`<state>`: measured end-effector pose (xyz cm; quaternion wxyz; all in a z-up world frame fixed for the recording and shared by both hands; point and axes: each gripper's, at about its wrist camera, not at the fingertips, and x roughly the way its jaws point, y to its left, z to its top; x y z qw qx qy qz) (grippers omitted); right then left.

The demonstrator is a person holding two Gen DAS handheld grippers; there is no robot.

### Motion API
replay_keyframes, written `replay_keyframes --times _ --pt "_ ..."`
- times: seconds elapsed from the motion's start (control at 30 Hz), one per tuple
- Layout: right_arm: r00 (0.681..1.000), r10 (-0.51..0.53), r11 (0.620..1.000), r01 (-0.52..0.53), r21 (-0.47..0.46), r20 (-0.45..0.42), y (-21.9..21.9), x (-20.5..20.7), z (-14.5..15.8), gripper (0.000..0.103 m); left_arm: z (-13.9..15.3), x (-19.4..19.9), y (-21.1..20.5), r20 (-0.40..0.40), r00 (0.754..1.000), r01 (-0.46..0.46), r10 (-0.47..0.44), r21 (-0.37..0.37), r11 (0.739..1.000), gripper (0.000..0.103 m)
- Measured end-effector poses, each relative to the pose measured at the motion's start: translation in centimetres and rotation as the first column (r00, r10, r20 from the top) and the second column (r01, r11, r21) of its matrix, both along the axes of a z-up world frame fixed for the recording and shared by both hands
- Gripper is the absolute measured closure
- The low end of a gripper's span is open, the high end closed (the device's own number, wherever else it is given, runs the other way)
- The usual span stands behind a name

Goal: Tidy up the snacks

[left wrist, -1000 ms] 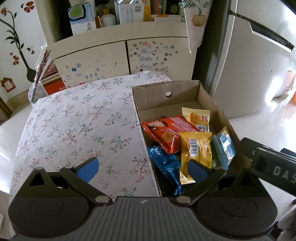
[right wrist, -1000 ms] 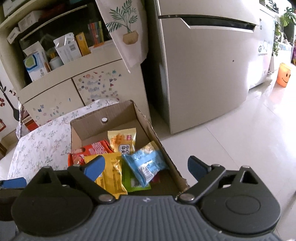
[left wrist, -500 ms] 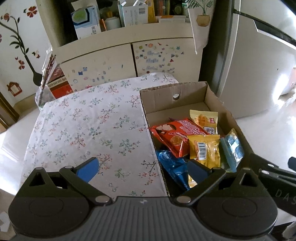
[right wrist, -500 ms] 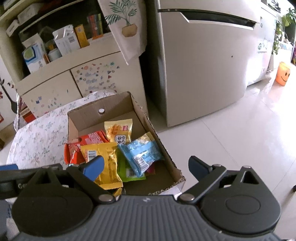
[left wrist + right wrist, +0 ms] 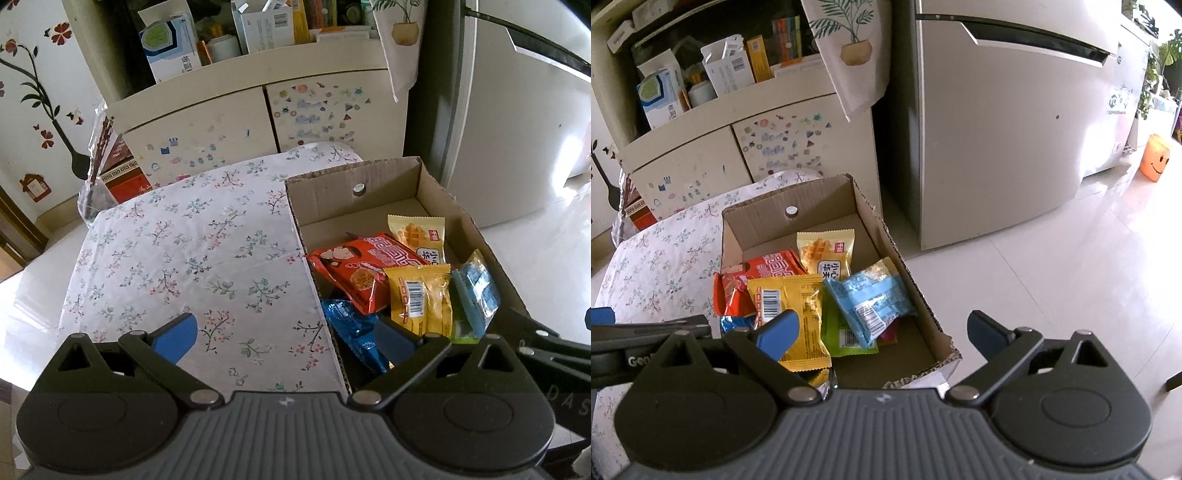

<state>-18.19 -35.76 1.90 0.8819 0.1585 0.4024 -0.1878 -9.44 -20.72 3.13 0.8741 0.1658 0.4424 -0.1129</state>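
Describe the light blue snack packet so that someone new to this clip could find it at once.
Start at the open cardboard box on the flowered tablecloth, in front of the white fridge. The light blue packet lies against the box's fridge-side wall, on top of a green packet. Unlike its yellow and red neighbours, it is pale blue, with a white barcode label.

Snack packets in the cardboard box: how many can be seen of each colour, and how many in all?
Red: 1
Yellow: 2, the waffle packet and the barcode packet
Light blue: 1
Dark blue: 1
Green: 1
Total: 6 clearly visible in the cardboard box; a reddish edge under the light blue one may be another.
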Motion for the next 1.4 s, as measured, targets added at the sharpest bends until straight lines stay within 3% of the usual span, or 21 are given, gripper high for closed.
replay_keyframes --times 1.4 --pt "0.999 0.046 0.998 -0.046 -0.035 -0.004 1.1 0.4 0.1 0.006 -0.1 0.2 0.5 0.018 0.999 0.027 -0.028 0.037 0.999 0.000"
